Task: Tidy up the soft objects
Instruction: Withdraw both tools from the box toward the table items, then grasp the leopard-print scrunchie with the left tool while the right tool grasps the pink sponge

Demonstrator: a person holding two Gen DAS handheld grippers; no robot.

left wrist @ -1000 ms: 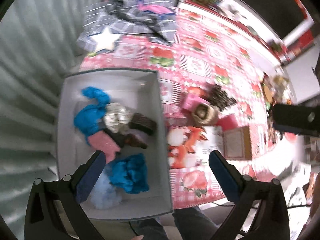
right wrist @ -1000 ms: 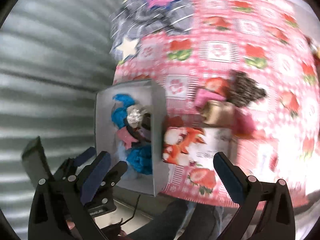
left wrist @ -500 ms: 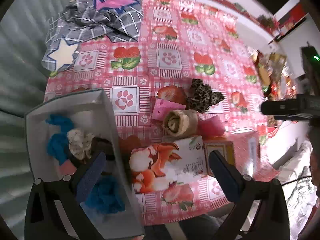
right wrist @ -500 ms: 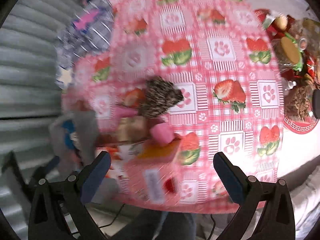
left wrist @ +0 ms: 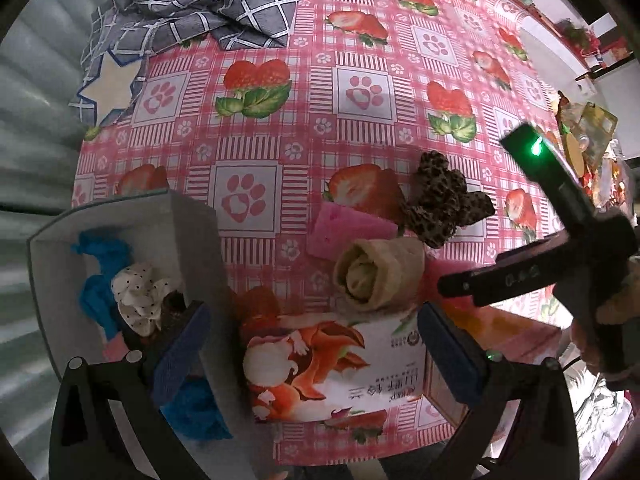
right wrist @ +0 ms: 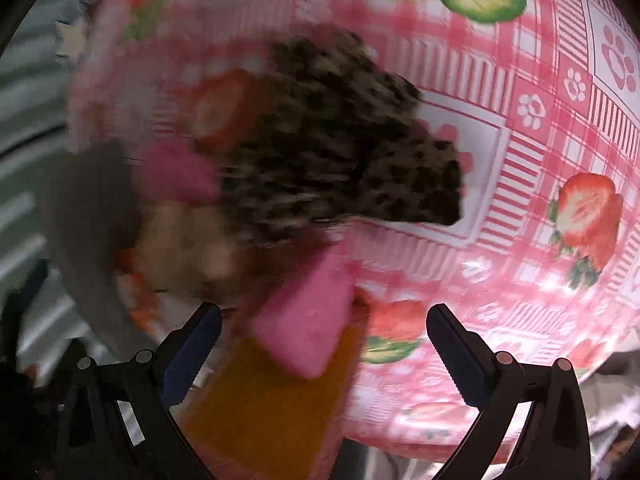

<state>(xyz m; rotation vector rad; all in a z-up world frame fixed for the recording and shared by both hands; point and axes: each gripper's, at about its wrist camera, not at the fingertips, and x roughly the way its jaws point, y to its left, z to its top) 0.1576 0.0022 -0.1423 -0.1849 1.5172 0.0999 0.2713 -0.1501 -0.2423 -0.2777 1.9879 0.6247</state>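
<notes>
Hanging above the near edge of the table [left wrist: 360, 92], the left gripper [left wrist: 312, 354] has its blue-padded fingers [left wrist: 182, 350] wide apart with nothing between them. Under it sits a tissue pack [left wrist: 332, 364] printed with an orange fox, and to its left a grey box [left wrist: 200, 248] stands open. Inside the box lie a bright blue cloth [left wrist: 100, 272], a white dotted scrunchie [left wrist: 142, 296], something dark beside it and more blue fabric [left wrist: 196, 412] at the near end. Just beyond the tissue pack a rolled beige cloth [left wrist: 378, 274] lies on its side, touching a flat pink sponge [left wrist: 348, 232]. A leopard-print bow [left wrist: 444, 204] rests beside that sponge, further right. A grey checked cloth [left wrist: 208, 12] with a white star is heaped at the far left corner of the table.

The right gripper [right wrist: 324, 344] is low over the same cluster, its fingers [right wrist: 456, 354] also spread wide and empty. Its view is blurred, but the leopard-print bow [right wrist: 340, 148] fills the middle, and a second pink sponge [right wrist: 304, 324] lies straight ahead between the fingertips, resting on an orange-topped pack [right wrist: 260, 412]. In the left view this gripper shows at the right edge as a black body with a green light, held in a person's hand [left wrist: 612, 312].
</notes>
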